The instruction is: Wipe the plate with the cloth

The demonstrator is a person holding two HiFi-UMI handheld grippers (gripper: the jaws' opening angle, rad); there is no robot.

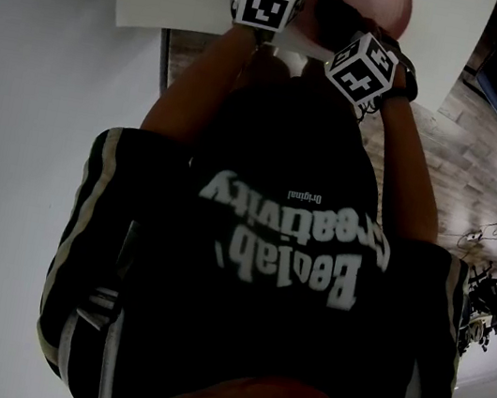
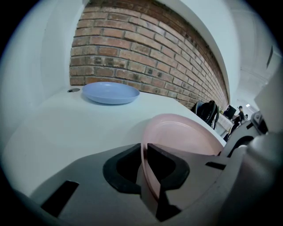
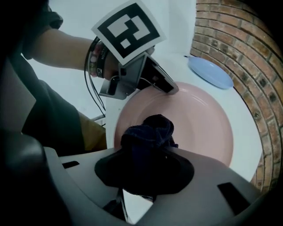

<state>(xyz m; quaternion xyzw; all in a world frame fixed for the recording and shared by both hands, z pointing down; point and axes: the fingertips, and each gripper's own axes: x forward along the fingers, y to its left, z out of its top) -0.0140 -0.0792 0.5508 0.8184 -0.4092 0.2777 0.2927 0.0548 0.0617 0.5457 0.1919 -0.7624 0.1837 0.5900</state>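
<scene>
Left gripper view: left gripper has its fingers clamped on the near rim of the pink plate. The rim runs edge-on between the two dark pads, top to bottom. The plate stands tipped up off its flat, hollow face turned to the view's right. It is round, so there is no long axis to note. Its far rim may rest on the white bench; the view does not settle it. A blue plate lies flat farther back on the bench, well apart, near the brick wall.

Right gripper view: right gripper has its fingers closed on a bunched dark cloth. The wad sticks out past the fingertips and points into the plate's hollow, over the lower left of the dish. The left gripper grips the rim at the top, with its marker cube above.

Head view: dim. Both cubes sit side by side above the person's dark shirt, with the pink plate just beyond them.
</scene>
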